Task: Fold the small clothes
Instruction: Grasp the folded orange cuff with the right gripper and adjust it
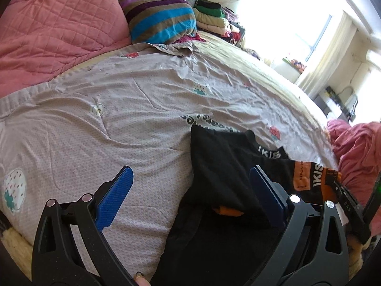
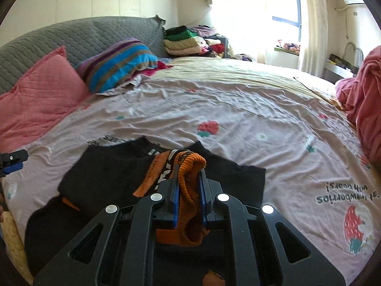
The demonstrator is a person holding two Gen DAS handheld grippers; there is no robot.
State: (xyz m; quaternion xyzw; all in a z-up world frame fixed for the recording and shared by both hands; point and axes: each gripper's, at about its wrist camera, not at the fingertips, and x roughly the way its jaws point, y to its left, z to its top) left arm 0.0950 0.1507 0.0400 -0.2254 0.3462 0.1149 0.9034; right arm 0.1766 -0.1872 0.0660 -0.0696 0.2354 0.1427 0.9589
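White letters "IKIS" run along the black-and-orange garment (image 1: 228,166) in my left camera, once on a black band (image 1: 269,153) and once on the orange panel (image 1: 307,178), where a small vertical line of print starts "HERON"; the rest is too small to read. The garment is a dark knit, mostly black with orange trim, lying partly folded on the near edge of the bed. My right gripper (image 2: 188,169) is clamped tight on its ribbed orange cuff (image 2: 190,174), the coarse knit bunched up between the 2 blue pads (image 2: 175,190) and held above the flat black body. My left gripper (image 1: 190,178) stands wide with nothing between the fingers; its textured blue pads (image 1: 114,197) sit over the sheet on the left and the black fabric on the right, and I cannot tell whether they touch either. The bedsheet (image 2: 238,109) is a wrinkled pale mauve cotton printed with strawberries, and upside down near my right side it reads roughly "strawberries with bears!" (image 2: 343,190). Far left lie a quilted pink pillow (image 2: 40,97) and a pillow striped in blue, purple and brown (image 2: 119,62), both against a grey quilted headboard (image 2: 71,38). Folded clothes (image 2: 183,40) are stacked at the far corner, beside the bright window. Crumpled pink bedding (image 2: 364,90) is heaped at the right.
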